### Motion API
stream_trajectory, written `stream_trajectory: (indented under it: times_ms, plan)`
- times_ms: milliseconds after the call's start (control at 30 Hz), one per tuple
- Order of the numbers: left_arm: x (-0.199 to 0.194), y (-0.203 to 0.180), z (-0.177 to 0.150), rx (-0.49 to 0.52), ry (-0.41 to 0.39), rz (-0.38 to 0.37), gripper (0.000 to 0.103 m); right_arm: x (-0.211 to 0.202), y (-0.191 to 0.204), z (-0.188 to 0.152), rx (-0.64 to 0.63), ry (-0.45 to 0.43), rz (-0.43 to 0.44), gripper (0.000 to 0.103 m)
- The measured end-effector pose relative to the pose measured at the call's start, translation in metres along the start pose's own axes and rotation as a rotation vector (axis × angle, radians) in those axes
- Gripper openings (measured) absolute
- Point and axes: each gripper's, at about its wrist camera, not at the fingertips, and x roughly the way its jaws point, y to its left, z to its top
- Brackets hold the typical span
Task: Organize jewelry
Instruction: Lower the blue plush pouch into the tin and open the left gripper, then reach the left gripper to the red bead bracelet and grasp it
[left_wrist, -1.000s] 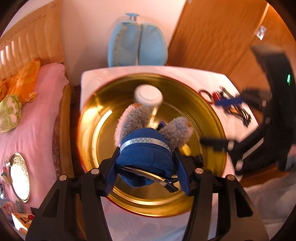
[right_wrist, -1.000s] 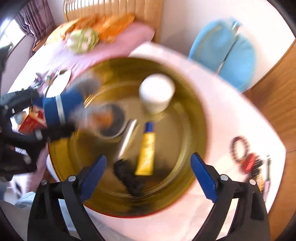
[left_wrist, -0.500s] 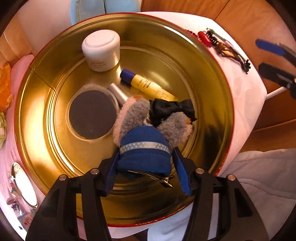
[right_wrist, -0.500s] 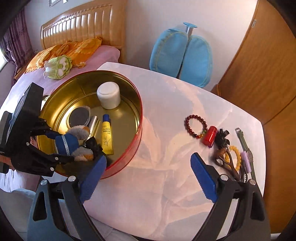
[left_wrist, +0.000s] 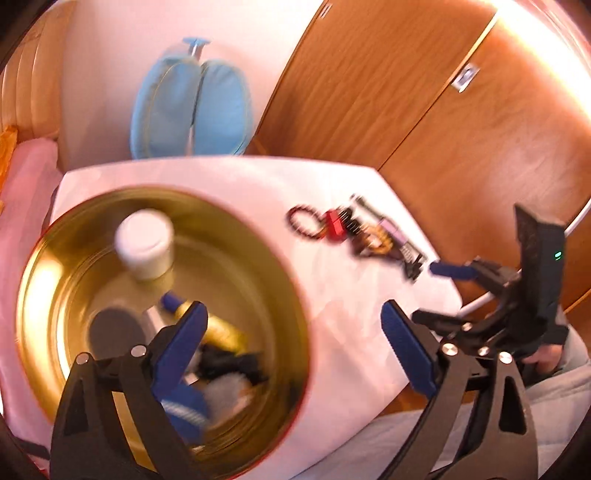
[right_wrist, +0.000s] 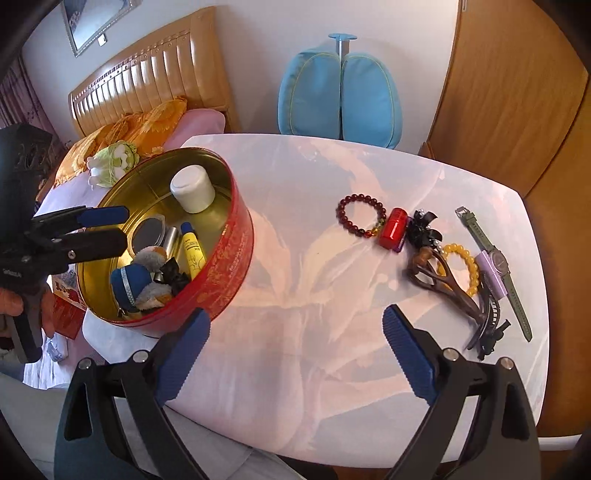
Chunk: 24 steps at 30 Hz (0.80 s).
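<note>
The blue plush hair clip (right_wrist: 133, 280) lies loose inside the gold-lined red tin (right_wrist: 229, 258), beside a black bow (right_wrist: 173, 273). My left gripper (left_wrist: 291, 332) hangs over the tin's right rim (left_wrist: 299, 295); its jaws are opening and nothing is between them. In the right wrist view the left gripper (right_wrist: 125, 226) shows at the tin's left side. My right gripper (right_wrist: 295, 332) stands open and empty above bare white tabletop (right_wrist: 295, 258). A red bead bracelet (right_wrist: 369, 201), red cylinder (right_wrist: 393, 229), yellow bead bracelet (right_wrist: 469, 266), watch (right_wrist: 495, 258) and wooden hair claw (right_wrist: 443, 280) lie at the table's right.
The tin also holds a white jar (right_wrist: 192, 188), a yellow tube (right_wrist: 192, 254) and a round compact (right_wrist: 146, 232). A blue chair (right_wrist: 340, 99) stands behind the table, a bed (right_wrist: 147, 122) to the left, wooden doors (right_wrist: 498, 92) to the right.
The left gripper has let go of the blue plush clip, which now lies in the tin, and its jaws have spread wide. Both grippers have shifted right.
</note>
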Motion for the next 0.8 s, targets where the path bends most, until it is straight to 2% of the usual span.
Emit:
stream_trajectory:
  times_ms: [67, 200, 333, 467, 600, 800]
  plan:
    - [0.014, -0.025, 0.006, 0.007, 0.008, 0.022, 0.092, -0.009, -0.028, -0.006, 0.025, -0.014, -0.006, 0.096]
    - [0.048, -0.065, 0.013, -0.036, 0.023, 0.148, 0.092, -0.022, -0.087, -0.022, 0.059, -0.027, -0.013, 0.096]
    - [0.072, -0.092, 0.008, -0.093, 0.017, 0.174, 0.092, -0.031, -0.136, -0.041, 0.073, -0.015, -0.014, 0.096]
    - [0.089, -0.11, 0.006, -0.108, 0.033, 0.213, 0.092, -0.033, -0.165, -0.053, 0.078, -0.001, 0.017, 0.096]
    - [0.106, -0.122, 0.015, -0.056, 0.065, 0.233, 0.092, -0.026, -0.182, -0.056, 0.107, 0.003, 0.06, 0.096]
    - [0.148, -0.116, 0.039, 0.069, 0.122, 0.271, 0.092, -0.004, -0.194, -0.049, 0.167, 0.028, 0.1, 0.096]
